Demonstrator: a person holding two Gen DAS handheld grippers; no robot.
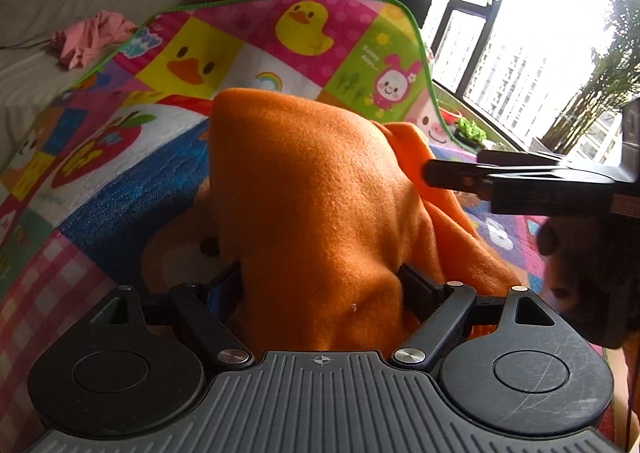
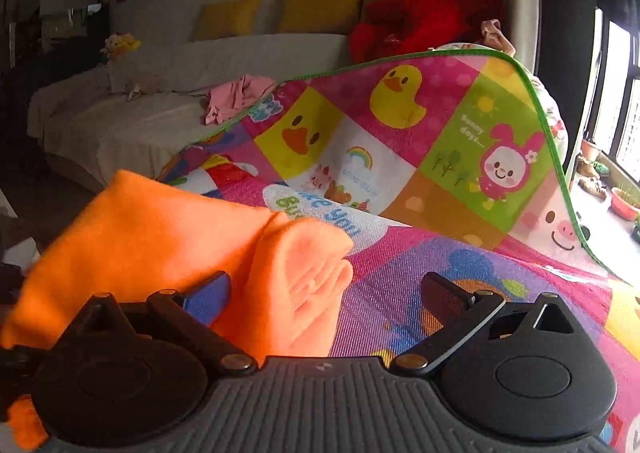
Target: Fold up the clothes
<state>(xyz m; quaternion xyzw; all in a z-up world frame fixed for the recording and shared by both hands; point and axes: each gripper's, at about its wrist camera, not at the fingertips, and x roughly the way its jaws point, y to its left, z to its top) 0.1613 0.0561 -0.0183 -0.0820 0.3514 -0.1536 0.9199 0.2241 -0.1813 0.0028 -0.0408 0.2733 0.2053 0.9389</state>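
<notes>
Pink garment and red heap lie on the sofa behind the mat

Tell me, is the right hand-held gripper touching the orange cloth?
Touching. The right wrist view shows its blue finger lying against the orange cloth; the jaws stand open.

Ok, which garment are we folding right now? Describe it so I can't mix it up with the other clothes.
Start at the bright cartoon play mat with ducks and a green edge. Bunched on its near part lies the orange fleece garment, right in front of both cameras. The pink garment and the red heap lie on the sofa beyond; only the orange one is on the mat.
</notes>
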